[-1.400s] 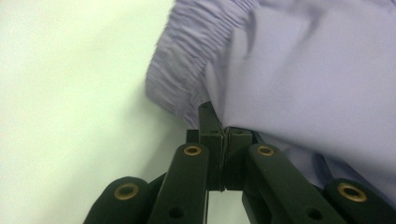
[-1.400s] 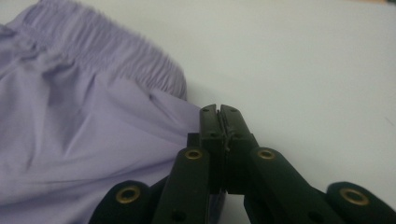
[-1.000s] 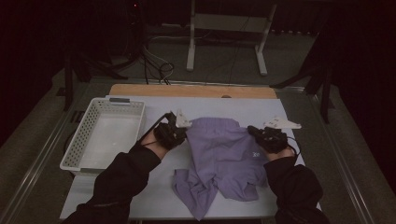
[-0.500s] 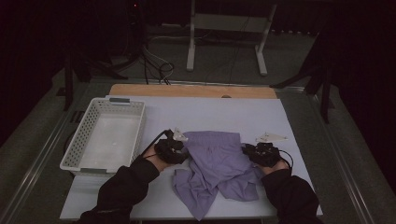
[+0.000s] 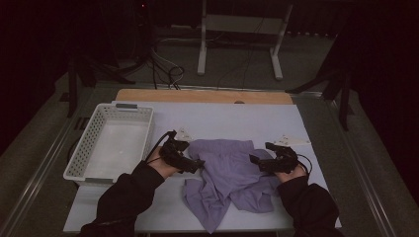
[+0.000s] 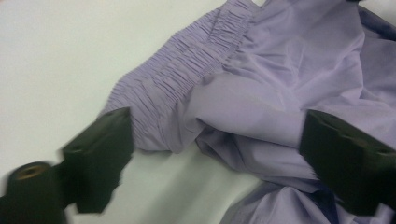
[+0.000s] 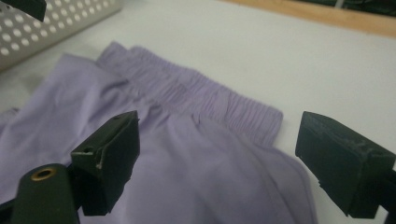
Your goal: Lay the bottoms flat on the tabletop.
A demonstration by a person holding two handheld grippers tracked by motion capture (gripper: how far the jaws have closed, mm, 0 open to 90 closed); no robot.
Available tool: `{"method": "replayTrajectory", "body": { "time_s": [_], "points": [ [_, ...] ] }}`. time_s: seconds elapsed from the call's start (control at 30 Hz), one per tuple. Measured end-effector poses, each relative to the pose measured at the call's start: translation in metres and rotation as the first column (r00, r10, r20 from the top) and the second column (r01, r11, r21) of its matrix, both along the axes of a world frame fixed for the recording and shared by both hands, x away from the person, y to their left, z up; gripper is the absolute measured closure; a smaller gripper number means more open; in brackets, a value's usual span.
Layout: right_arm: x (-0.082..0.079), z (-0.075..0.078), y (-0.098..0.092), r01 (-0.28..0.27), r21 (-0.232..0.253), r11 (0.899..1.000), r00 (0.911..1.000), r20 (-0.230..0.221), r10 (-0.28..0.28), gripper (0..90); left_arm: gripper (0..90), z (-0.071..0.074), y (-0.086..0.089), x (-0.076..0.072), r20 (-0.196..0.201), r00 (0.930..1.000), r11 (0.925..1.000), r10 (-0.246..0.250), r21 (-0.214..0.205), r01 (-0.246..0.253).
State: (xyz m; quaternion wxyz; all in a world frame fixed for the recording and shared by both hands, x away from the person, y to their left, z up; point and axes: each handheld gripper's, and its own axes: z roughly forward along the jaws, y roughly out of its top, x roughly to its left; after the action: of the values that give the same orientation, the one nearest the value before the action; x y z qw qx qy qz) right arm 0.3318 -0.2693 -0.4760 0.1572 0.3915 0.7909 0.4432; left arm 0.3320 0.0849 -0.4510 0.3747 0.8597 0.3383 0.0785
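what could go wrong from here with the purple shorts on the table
The purple shorts lie rumpled with the legs bunched near the table edge, so a pull could slide them off. The left gripper and right gripper have just been opening, jaws clear of the cloth; closing now might pinch several layers.

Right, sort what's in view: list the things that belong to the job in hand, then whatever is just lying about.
In the job:
- purple shorts, lying rumpled on the table
- left gripper, open at the shorts' left side
- right gripper, open at their right side

Lying about:
- white basket, left of the shorts
- metal stand on the floor beyond the table
- cables on the floor
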Motion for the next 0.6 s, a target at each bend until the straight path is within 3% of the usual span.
{"method": "replayTrajectory", "body": {
  "time_s": [0.07,0.2,0.33,0.43,0.53,0.6],
  "points": [
    [0.000,0.004,0.001,0.000,0.005,1.000,0.9999,0.014,0.000,13.2,7.8,0.008,0.002,-0.002,0.012,0.9998,0.9993,0.014,-0.036,-0.014],
    [0.001,0.015,0.001,0.027,0.023,0.999,0.9968,0.074,-0.028,13.2,7.0,0.020,0.007,-0.002,0.059,0.9946,0.9897,0.085,-0.121,-0.077],
    [0.003,0.028,0.002,0.062,0.020,0.998,0.9868,0.148,-0.064,13.0,7.1,0.025,0.006,0.001,0.085,0.9896,0.9831,0.116,-0.152,-0.103],
    [0.005,0.038,0.001,0.077,0.054,0.996,0.9790,0.185,-0.086,14.0,6.5,0.027,0.002,0.006,0.095,0.9844,0.9777,0.148,-0.164,-0.131],
    [0.012,0.043,0.000,0.065,0.071,0.995,0.9851,0.155,-0.075,14.2,6.3,0.025,-0.002,0.014,0.056,0.9808,0.9702,0.187,-0.168,-0.175],
    [0.017,0.044,0.002,0.079,0.044,0.996,0.9891,0.121,-0.084,14.1,6.4,0.022,-0.005,0.022,0.025,0.9766,0.9663,0.214,-0.152,-0.208]
  ]
}}
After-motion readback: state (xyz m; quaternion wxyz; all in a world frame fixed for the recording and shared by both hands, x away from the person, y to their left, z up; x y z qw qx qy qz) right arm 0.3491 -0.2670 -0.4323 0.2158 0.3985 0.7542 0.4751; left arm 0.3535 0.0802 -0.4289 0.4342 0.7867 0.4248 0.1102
